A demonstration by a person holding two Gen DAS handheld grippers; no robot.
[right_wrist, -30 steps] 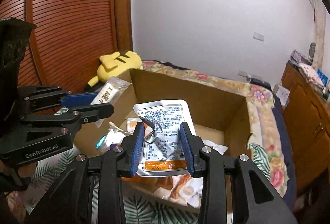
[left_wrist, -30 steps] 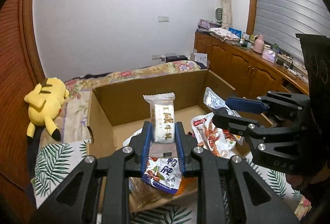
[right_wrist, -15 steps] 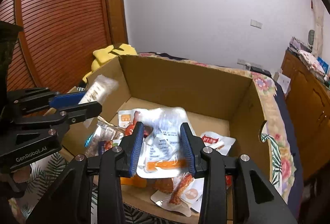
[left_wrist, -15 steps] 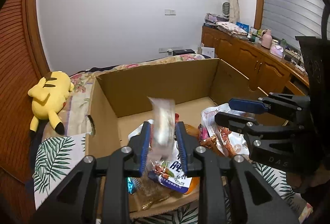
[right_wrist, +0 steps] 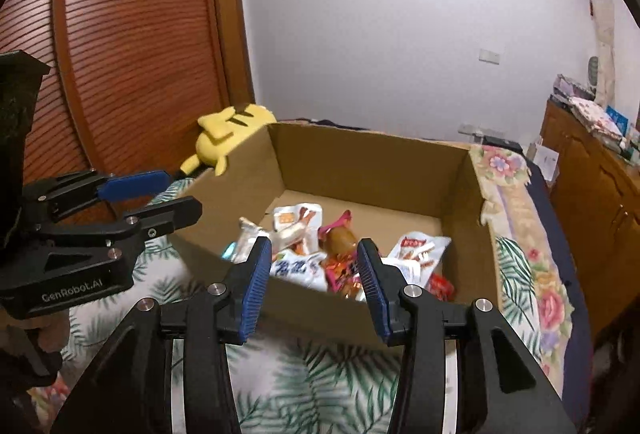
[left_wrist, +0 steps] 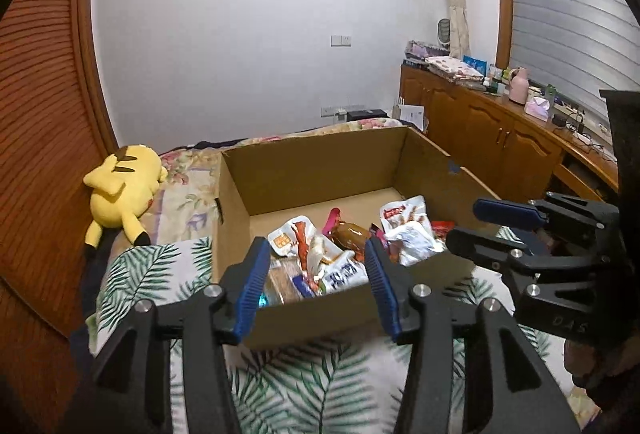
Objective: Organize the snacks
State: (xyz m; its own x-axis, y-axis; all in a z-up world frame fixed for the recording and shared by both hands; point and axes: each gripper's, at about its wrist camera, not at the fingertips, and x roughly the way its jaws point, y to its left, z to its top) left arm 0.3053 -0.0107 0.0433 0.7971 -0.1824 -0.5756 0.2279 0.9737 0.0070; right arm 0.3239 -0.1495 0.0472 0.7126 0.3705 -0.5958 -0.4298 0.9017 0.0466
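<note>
An open cardboard box [left_wrist: 320, 170] [right_wrist: 360, 162] stands on the bed with a heap of snack packets [left_wrist: 404, 230] [right_wrist: 416, 250] on its floor. My left gripper [left_wrist: 316, 254] hangs just short of the box's near wall. Its jaws are opening and nothing is between the blue pads. My right gripper [right_wrist: 312, 250] is at the same near wall, to the right of the left one. Its jaws are also opening and hold nothing. Each gripper shows in the other's view, the right gripper [left_wrist: 468, 222] at the right and the left gripper [right_wrist: 180, 194] at the left.
A yellow plush toy [left_wrist: 120, 190] [right_wrist: 228, 126] lies left of the box against a slatted wooden door [left_wrist: 40, 114]. A palm-leaf bed cover [left_wrist: 312, 386] spreads below both grippers. Wooden cabinets [left_wrist: 500, 138] with clutter on top line the right wall.
The left gripper let go of the white bar packet and the right gripper of the clear pouch. Both packets dropped into the box, both grippers drew back from it, and their jaws widened.
</note>
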